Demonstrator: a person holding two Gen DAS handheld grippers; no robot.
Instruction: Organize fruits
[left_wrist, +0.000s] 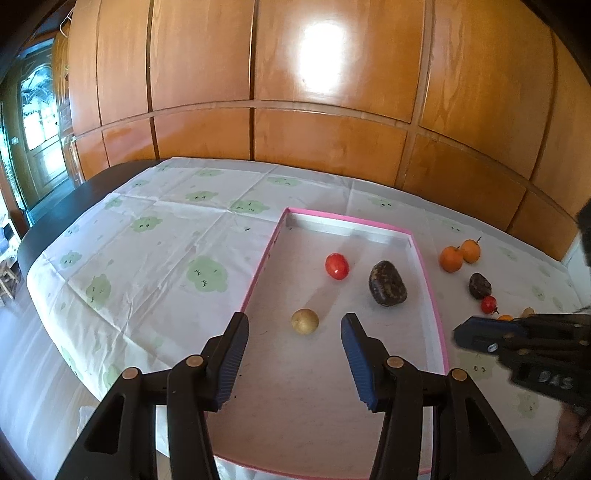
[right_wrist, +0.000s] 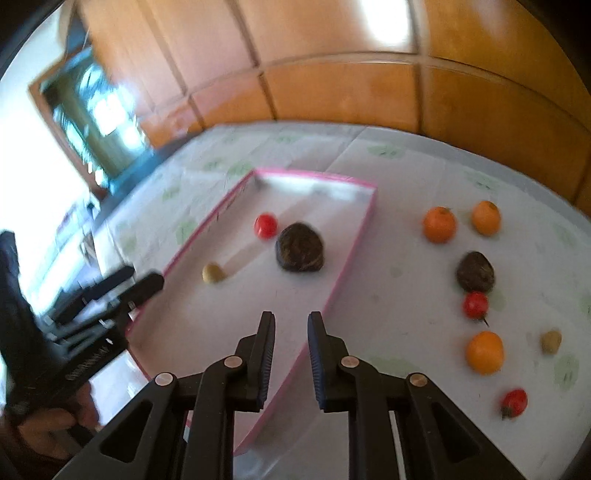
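Observation:
A pink-rimmed white tray (left_wrist: 264, 258) (right_wrist: 357, 254) holds a red tomato (left_wrist: 337, 266) (right_wrist: 265, 225), a dark wrinkled fruit (left_wrist: 387, 283) (right_wrist: 300, 247) and a small yellow-brown fruit (left_wrist: 304, 321) (right_wrist: 213, 273). My left gripper (left_wrist: 295, 319) is open and empty, over the tray just short of the yellow-brown fruit. My right gripper (right_wrist: 291, 317) is open a little and empty, above the tray's right rim. On the cloth right of the tray lie three oranges (right_wrist: 439, 224) (right_wrist: 486, 218) (right_wrist: 484, 352), a second dark fruit (right_wrist: 475, 272), two tomatoes (right_wrist: 475, 305) (right_wrist: 513, 403) and a small yellow-brown fruit (right_wrist: 551, 341).
The table carries a white cloth with green prints (left_wrist: 207, 275) and stands against a wooden panelled wall (left_wrist: 332, 129). The table's dark bare edge (left_wrist: 74, 206) shows at the left. The right gripper shows at the right of the left wrist view (left_wrist: 517, 343).

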